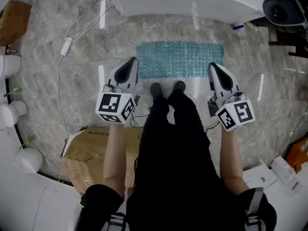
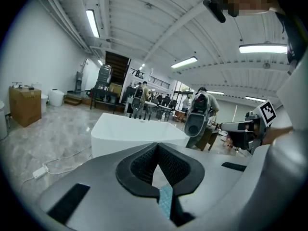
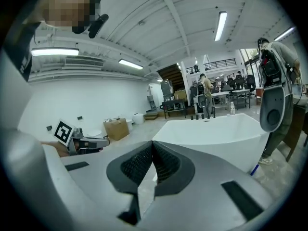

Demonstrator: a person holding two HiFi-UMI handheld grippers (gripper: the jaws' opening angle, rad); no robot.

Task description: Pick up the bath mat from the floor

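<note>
Floor (image 1: 57, 95): grey marbled tile is spreading across the whole head view.
Bathtub (image 1: 192, 1): a white tub is standing along the top edge, just beyond the mat.
Person: is standing in dark clothes, both shoes (image 1: 156, 88) resting at the near edge of the mat, bare forearms reaching forward.
Cardboard box (image 1: 91, 148): is lying flat on the floor, behind the person's left leg.
Bath mat (image 1: 180, 57): the teal, bumpy mat is lying flat on the floor in front of the tub — between the two grippers, neither one touching it.
Left gripper (image 1: 133, 61): is hovering off the mat's left end; its jaws are pressing tip to tip with nothing gripped, a strip of teal showing through the gap beneath.
Right gripper (image 1: 213, 67): is hovering off the mat's right end — jaw tips are meeting, holding nothing.
Cable (image 1: 65, 47): a thin white cord is trailing over the tile at the left.
</note>
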